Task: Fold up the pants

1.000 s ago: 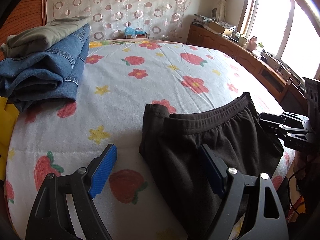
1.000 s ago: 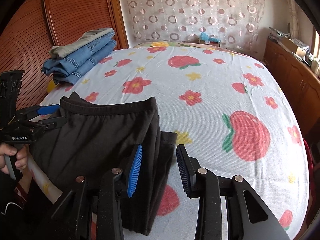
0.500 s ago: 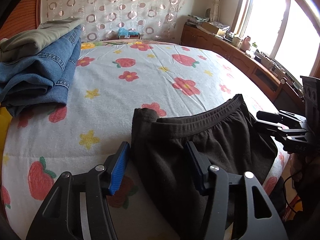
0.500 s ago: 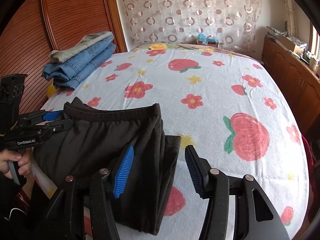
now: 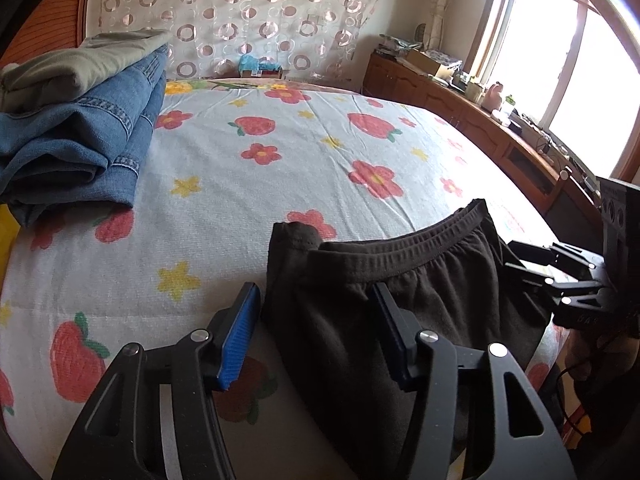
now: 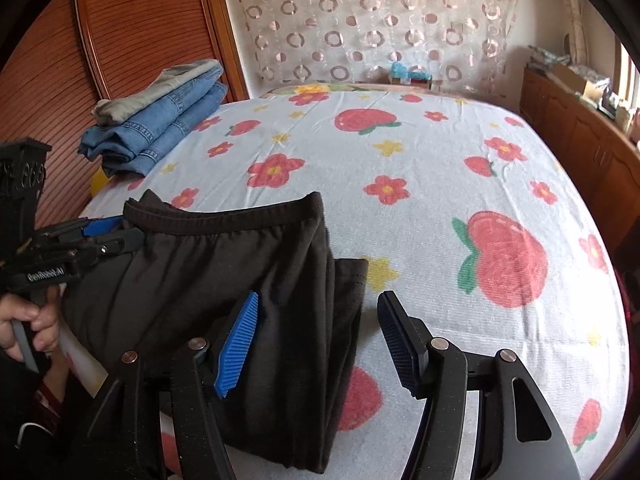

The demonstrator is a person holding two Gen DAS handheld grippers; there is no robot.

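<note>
Folded dark pants (image 5: 400,304) lie at the bed's (image 5: 248,200) near edge; the left hand-held gripper (image 5: 316,332) and right hand-held gripper (image 6: 318,336) straddle their side edges, both released.

Pants (image 5: 400,312) on bed (image 5: 248,200) near front edge; jeans stack (image 5: 76,148) far left; cabinets (image 5: 500,132) along right.

Right gripper (image 6: 316,336) open over folded black pants (image 6: 224,280) edge.
</note>
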